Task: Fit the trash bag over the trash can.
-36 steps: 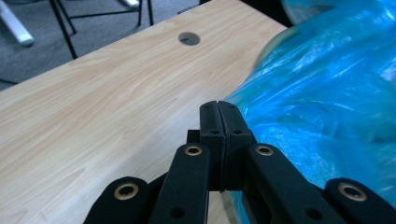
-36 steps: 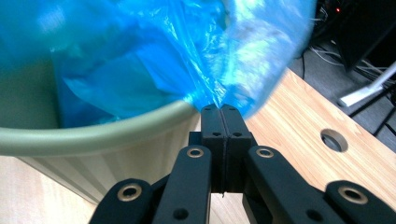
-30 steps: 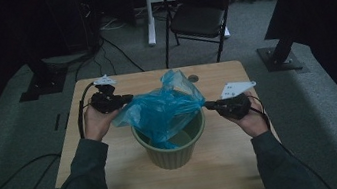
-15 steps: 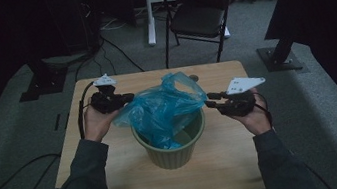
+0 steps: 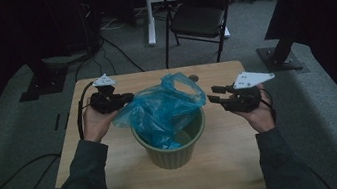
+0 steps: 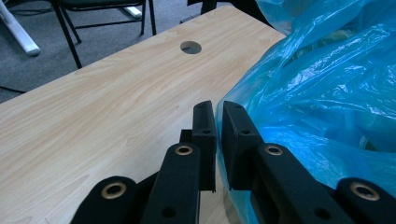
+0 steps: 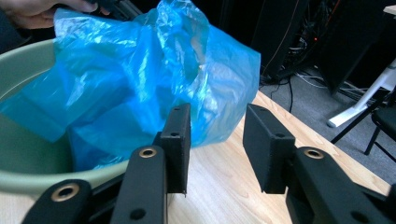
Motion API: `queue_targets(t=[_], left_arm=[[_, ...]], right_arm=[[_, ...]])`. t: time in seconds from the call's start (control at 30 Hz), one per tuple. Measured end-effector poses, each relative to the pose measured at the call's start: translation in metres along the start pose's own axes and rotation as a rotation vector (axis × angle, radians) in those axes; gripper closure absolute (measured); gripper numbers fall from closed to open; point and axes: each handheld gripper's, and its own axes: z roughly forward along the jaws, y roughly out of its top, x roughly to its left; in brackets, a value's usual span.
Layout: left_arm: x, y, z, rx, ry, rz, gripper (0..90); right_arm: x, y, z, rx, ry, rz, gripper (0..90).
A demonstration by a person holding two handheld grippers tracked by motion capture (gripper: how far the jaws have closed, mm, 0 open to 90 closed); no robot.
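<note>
At the centre of the high view, a crinkled blue plastic bag (image 5: 161,110) sits in a round pale-green plastic bin (image 5: 172,147) on the light wooden bench (image 5: 227,161), its loose top bunched above the rim. The left gripper (image 5: 124,99) touches the bag's left edge; its jaws have just been opening slightly, and the left gripper view shows them barely parted, with film (image 6: 322,93) against the right jaw, though a real pinch cannot be confirmed. The right gripper (image 5: 213,95) hovers just right of the bag, clear of it; its jaws have just been opening and stand spread, empty. The bag lies between both grippers, the left one nearer. The right gripper view (image 7: 140,88) shows the gap to the film, which the high view blurs.
</note>
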Motion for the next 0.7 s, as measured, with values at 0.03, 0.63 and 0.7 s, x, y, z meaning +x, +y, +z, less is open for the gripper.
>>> queue_targets(t=[0.03, 0.63, 0.7], left_arm=[[-0.001, 0.001, 0.000, 0.002, 0.004, 0.002, 82.5], [-0.006, 0.009, -0.020, -0.092, -0.049, -0.003, 60.7], [-0.006, 0.009, -0.020, -0.092, -0.049, -0.003, 60.0]], right_arm=[[0.000, 0.001, 0.002, 0.000, 0.000, 0.002, 62.3], [0.003, 0.005, 0.030, 0.063, 0.034, 0.005, 86.9], [0.003, 0.005, 0.029, 0.064, 0.034, 0.005, 86.9]])
